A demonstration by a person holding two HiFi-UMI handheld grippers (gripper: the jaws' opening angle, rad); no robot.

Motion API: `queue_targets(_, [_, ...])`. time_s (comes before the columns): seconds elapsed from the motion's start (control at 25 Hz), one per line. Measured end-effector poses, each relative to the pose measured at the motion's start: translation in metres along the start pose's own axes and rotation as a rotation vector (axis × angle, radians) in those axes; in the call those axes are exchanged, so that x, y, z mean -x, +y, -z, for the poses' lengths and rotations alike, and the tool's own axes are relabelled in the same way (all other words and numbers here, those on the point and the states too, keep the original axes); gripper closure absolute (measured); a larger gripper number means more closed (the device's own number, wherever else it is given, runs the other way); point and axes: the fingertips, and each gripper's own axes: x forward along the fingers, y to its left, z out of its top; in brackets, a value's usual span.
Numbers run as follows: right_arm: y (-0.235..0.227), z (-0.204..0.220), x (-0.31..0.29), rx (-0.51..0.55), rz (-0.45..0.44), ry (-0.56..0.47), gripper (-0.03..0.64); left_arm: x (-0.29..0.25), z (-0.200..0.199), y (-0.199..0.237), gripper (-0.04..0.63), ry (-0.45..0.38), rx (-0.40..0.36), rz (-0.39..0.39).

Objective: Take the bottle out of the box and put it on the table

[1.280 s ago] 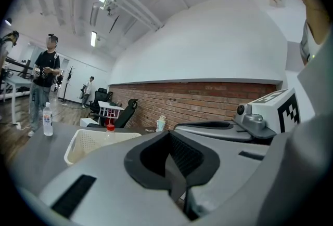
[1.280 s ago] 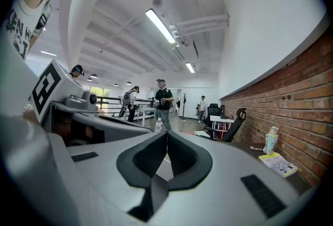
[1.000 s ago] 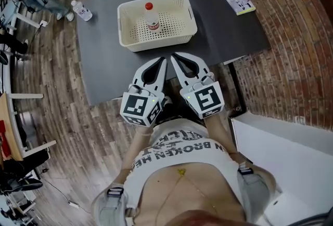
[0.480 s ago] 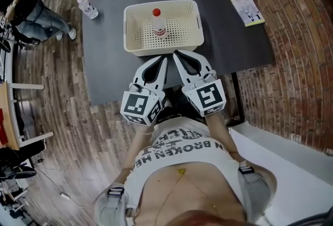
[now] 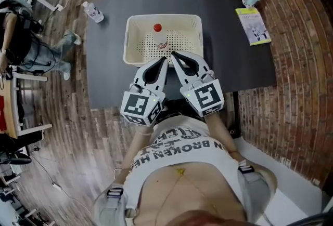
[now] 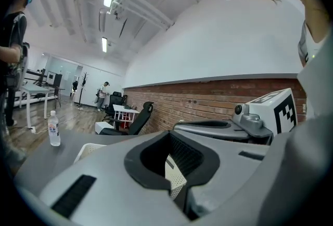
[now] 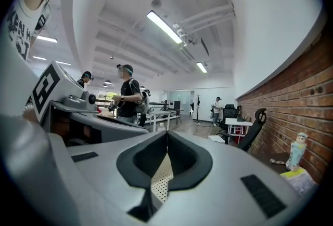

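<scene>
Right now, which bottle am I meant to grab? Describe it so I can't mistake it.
On the dark table sits a cream perforated basket. The bottle stands upright inside it, red-capped; the other bottle stands outside, on the table's far left corner.

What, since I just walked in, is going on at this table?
A person holds a gripper in each hand. The left gripper and the right gripper both have their jaws shut and empty, tips at the near rim of the cream box on the dark table. The red-capped bottle stands upright inside the box, not yet touched.
</scene>
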Motion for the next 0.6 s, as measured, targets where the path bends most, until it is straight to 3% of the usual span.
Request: queue_targets(0.6, [-0.050,0.008,-0.007,0.013,-0.070,0.004,0.607,-0.053,-0.001,-0.003,0.589,0.007,0.005,-0.073])
